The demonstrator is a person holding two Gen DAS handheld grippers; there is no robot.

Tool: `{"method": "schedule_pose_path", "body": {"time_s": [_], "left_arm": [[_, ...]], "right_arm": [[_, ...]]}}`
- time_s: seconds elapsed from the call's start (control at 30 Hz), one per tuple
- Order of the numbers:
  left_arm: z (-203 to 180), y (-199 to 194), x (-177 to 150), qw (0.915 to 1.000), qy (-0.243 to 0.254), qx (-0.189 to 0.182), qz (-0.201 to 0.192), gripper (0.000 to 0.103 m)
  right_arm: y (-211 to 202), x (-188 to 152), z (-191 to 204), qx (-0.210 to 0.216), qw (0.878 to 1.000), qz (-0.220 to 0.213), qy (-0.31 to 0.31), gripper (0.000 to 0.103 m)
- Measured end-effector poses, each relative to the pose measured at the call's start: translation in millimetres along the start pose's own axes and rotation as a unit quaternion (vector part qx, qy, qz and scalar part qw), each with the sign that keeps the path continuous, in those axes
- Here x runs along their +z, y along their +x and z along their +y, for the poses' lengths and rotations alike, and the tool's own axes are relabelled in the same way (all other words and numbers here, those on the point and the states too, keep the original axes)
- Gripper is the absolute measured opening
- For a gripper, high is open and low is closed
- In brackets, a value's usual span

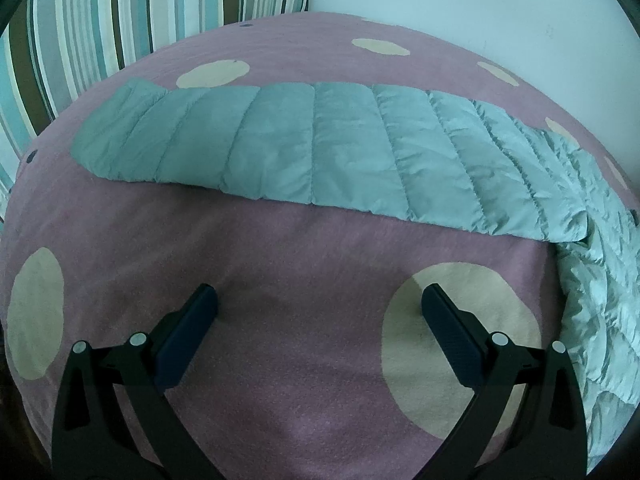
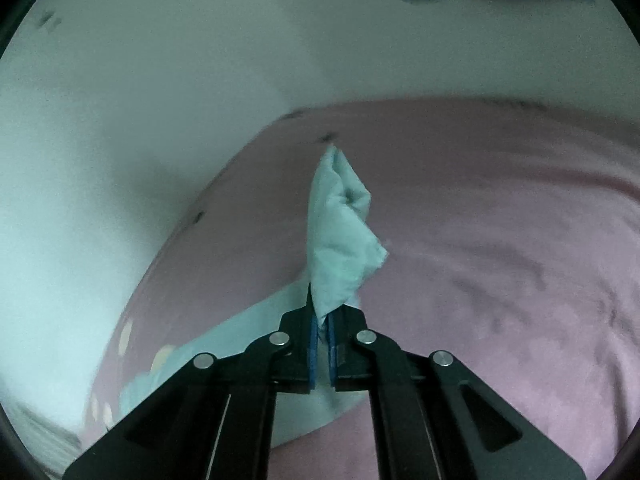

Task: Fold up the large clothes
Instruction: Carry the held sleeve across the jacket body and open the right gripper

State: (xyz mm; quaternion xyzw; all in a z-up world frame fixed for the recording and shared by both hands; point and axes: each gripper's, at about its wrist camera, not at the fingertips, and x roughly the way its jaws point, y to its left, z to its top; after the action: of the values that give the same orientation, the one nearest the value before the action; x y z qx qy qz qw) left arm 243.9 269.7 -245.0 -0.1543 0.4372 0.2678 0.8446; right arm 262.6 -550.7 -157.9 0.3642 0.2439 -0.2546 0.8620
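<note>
A pale green quilted jacket [image 1: 320, 148] lies stretched across the pink dotted bedspread [image 1: 280, 264] in the left wrist view, its right end crumpled and trailing down the right side. My left gripper [image 1: 320, 306] hovers open over bare bedspread, well in front of the jacket, nothing between its fingers. In the right wrist view my right gripper [image 2: 322, 322] is shut on a corner of the jacket [image 2: 340, 232]. That corner sticks up past the fingertips, lifted off the bed, and the rest of the jacket [image 2: 224, 340] runs away below left.
A striped pillow [image 1: 100, 28] leans at the back left of the bed. A pale wall [image 1: 480, 8] runs behind the bed and along its left side in the right wrist view. Cream dots [image 1: 440, 368] mark the bedspread.
</note>
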Motion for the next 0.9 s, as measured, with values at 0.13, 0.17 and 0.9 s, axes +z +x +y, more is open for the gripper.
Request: {"method": "schedule_pose_path", "body": {"time_s": [0.13, 0.17, 0.9], "left_arm": [[4.5, -0.9, -0.5, 0.9999, -0.007, -0.009, -0.003, 0.101], [5.6, -1.1, -0.4, 0.9999, -0.009, -0.013, -0.004, 0.101], [15.9, -7.4, 9.6, 0.9853, 0.044, 0.164, -0.017, 0.101]], "right_arm": [[-9.1, -26.0, 66.1, 0.008, 0.995, 0.004, -0.099, 0.003], [-9.5, -33.5, 80.8, 0.009, 0.993, 0.005, -0.119, 0.003], [-21.5, -234.9, 316.8, 0.137, 0.917, 0.103, -0.360, 0.003]]}}
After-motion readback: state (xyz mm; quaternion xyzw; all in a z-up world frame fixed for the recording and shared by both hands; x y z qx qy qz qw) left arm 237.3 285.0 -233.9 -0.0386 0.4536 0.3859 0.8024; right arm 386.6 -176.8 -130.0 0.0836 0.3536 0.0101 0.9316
